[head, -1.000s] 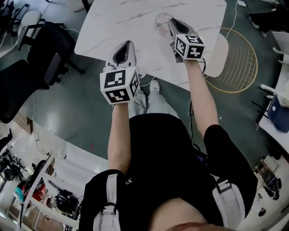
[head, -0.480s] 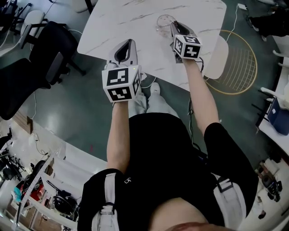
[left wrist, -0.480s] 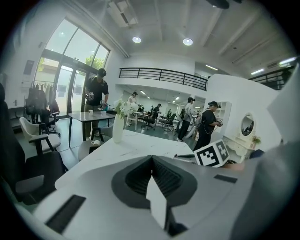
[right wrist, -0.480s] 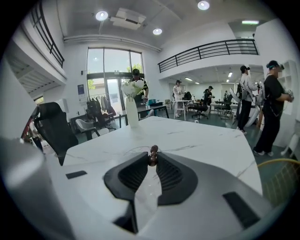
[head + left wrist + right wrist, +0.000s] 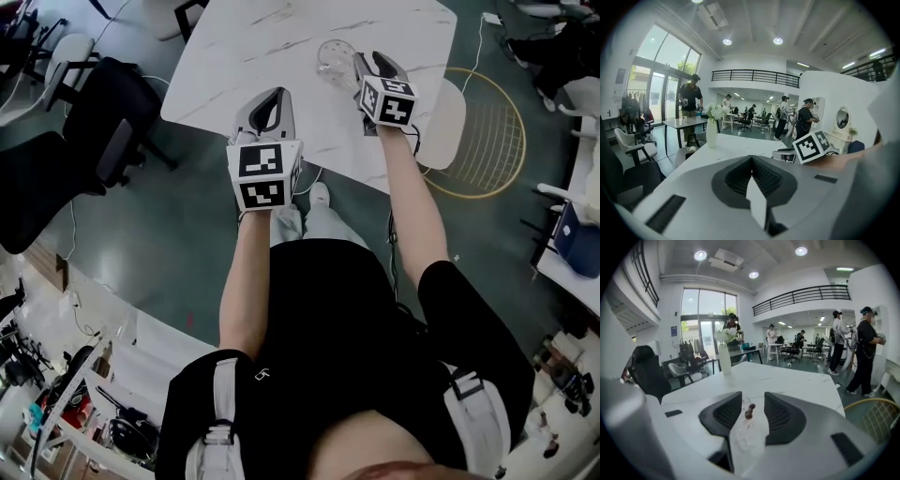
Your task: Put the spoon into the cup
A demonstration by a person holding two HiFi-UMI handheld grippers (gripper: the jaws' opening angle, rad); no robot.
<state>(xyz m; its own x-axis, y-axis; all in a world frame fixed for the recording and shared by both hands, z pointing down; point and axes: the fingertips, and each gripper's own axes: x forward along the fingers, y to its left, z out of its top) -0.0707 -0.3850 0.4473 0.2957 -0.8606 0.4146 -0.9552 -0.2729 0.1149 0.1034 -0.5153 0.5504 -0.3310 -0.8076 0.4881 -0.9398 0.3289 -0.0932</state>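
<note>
On the white marble table (image 5: pixel 244 66) stands a clear glass cup (image 5: pixel 334 58). In the right gripper view the cup (image 5: pixel 749 434) sits between my jaws. A thin spoon with a brown knob end (image 5: pixel 750 411) rises out of it. My right gripper (image 5: pixel 752 397) (image 5: pixel 367 61) is opening, and its pads stand off the spoon on both sides. My left gripper (image 5: pixel 270 98) hovers over the table's near edge, left of the cup. Its jaws (image 5: pixel 751 160) are shut with nothing between them.
A white vase with flowers (image 5: pixel 724 358) (image 5: pixel 711 132) stands farther back on the table. Black office chairs (image 5: pixel 94 131) are on the floor at the left. At the right are a white seat and a gold wire chair (image 5: pixel 487 127). Several people stand in the hall beyond.
The right gripper's jaws have spread apart beside the cup. The left gripper has rolled a little and shifted slightly to the right.
</note>
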